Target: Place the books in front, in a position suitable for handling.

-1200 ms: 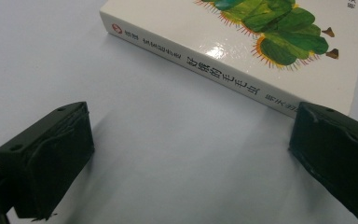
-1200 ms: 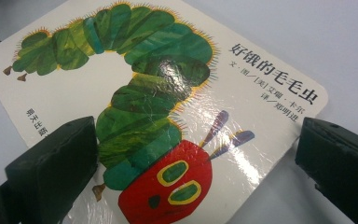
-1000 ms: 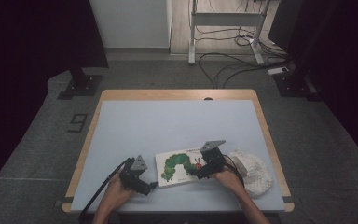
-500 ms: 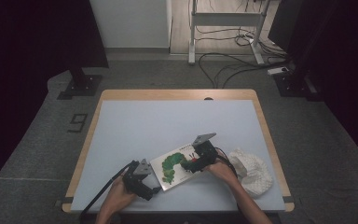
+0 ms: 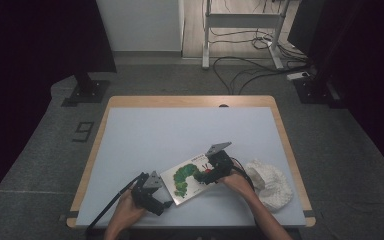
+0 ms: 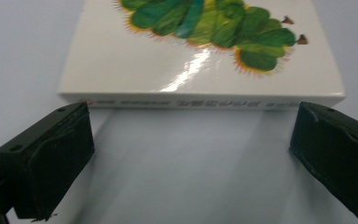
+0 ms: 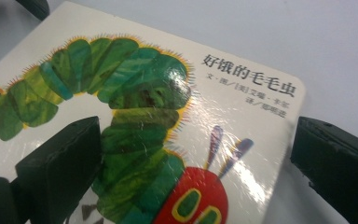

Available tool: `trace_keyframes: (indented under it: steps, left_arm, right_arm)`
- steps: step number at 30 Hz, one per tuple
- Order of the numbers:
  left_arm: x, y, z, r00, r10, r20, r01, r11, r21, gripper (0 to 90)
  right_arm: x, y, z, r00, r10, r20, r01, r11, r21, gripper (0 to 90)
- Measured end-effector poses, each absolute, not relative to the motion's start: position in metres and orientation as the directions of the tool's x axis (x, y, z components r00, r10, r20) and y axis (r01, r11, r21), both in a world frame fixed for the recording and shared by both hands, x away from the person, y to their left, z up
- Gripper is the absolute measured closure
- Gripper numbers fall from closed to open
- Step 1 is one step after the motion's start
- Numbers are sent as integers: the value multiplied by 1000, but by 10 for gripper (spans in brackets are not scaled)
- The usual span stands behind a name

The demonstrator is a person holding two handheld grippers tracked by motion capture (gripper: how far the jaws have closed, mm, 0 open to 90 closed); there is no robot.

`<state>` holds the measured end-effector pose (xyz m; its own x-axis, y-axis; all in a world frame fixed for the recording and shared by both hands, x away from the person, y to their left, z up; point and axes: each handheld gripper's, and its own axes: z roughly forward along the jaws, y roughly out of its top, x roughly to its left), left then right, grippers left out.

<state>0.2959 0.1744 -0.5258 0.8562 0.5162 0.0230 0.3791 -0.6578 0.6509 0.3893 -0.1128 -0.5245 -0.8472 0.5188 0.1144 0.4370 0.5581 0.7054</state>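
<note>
Surface [image 5: 180, 130]: caterpillar board book [image 5: 192, 176] lies flat near front edge, long axis diagonal. Left tool [image 6: 186, 154] wide open, empty, facing book's spine just ahead, not touching. Right tool [image 7: 191, 158] wide open over the cover's head end, jaws straddling, nothing gripped. White knit cloth [image 5: 270, 182] to the right.

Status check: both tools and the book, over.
Left tool open, short of book spine. Right tool open over cover. White knit cloth lies beside, clear.

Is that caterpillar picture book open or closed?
Closed. The book lies flat on the table, front cover up; the left gripper view shows its spine edge with the cover shut.
</note>
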Motion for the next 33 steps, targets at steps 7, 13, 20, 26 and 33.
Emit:
trace_keyframes:
  steps: [7, 13, 20, 26, 33]
  left_arm:
    - [291, 204, -520, 805, 592, 23, 427, -606, 671, 0]
    - [289, 223, -523, 759, 651, -7, 483, -556, 676, 0]
    - [291, 222, -528, 751, 660, -14, 502, -557, 661, 0]
    - [290, 222, -529, 752, 659, -12, 500, -558, 662, 0]
    - [290, 222, -529, 752, 659, -11, 499, -558, 663, 0]
  right_arm:
    - [382, -118, -512, -848, 523, 87, 419, 559, 715, 41]
    - [373, -124, -500, -857, 511, 64, 401, 584, 706, 59]
    - [362, -136, -483, -847, 530, 34, 390, 579, 716, 57]
    - [356, -150, -475, -830, 558, 17, 398, 570, 719, 51]
    - [347, -170, -468, -806, 592, 14, 418, 552, 721, 51]
